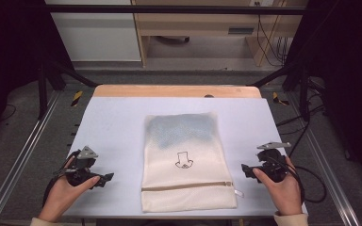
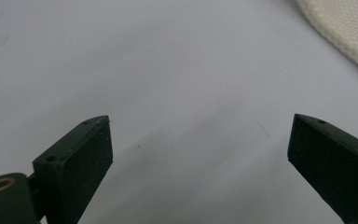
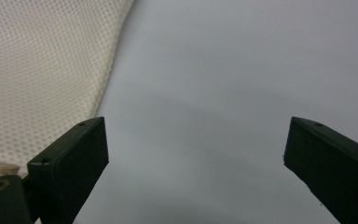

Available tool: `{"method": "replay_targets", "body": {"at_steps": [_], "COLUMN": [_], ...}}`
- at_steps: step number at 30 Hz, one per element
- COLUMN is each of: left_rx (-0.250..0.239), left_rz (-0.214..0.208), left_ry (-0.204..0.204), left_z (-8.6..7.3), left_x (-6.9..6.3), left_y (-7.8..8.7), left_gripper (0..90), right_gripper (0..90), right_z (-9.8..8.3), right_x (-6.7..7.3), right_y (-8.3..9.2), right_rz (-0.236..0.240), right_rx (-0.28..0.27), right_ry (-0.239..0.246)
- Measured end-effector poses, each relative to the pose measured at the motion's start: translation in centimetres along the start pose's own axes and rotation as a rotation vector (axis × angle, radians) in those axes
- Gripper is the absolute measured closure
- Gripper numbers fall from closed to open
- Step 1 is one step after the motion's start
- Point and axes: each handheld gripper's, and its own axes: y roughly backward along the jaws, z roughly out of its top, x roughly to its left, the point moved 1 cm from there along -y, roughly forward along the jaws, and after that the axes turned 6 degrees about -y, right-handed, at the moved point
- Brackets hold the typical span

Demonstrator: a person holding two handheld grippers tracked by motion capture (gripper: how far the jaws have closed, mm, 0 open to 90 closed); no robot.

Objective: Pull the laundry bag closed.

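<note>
A cream mesh bag [image 1: 186, 160] lies flat in the middle of the white table [image 1: 118, 122], with something blue-grey [image 1: 181, 129] showing through its far end. A small black drawing is printed mid-bag, and a zipper [image 1: 188, 186] crosses near the front edge, its pull [image 1: 238, 192] at the right. My left gripper [image 1: 104, 179] rests left of the bag, open and holding nothing; in the left gripper view [image 2: 198, 149] a corner of the bag [image 2: 349, 28] shows at upper right. My right gripper [image 1: 246, 170] sits right of the bag, open; the mesh [image 3: 42, 70] lies beside its left jaw [image 3: 196, 149].
A wooden strip [image 1: 176, 91] runs along the table's far edge. Metal frame rails [image 1: 23, 150] flank both sides, with black cables [image 1: 313, 183] on the floor at right. White table surface lies bare on both sides of the bag.
</note>
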Motion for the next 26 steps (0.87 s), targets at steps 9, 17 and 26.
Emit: {"method": "replay_targets", "body": {"at_steps": [9, 17, 26], "left_rx": [0.028, 0.005, -0.048], "left_rz": [0.036, 0.073, 0.082], "left_ry": [0.009, 0.018, -0.047], "left_z": [-1.2, -2.6, -2.3], "left_x": [1.1, 1.2, -0.1], "left_y": [-0.2, -0.4, -0.6], "left_gripper": [6.4, 5.4, 6.0], "right_gripper": [7.8, 7.7, 7.5], "right_z": [-2.1, -3.6, -4.3], "right_x": [-1.8, -2.1, -1.1], "right_y": [-0.4, -0.7, -1.1], "right_rz": [0.005, 0.04, 0.09], "right_rx": [-0.003, -0.018, -0.068], "right_ry": [-0.055, -0.07, -0.036]}}
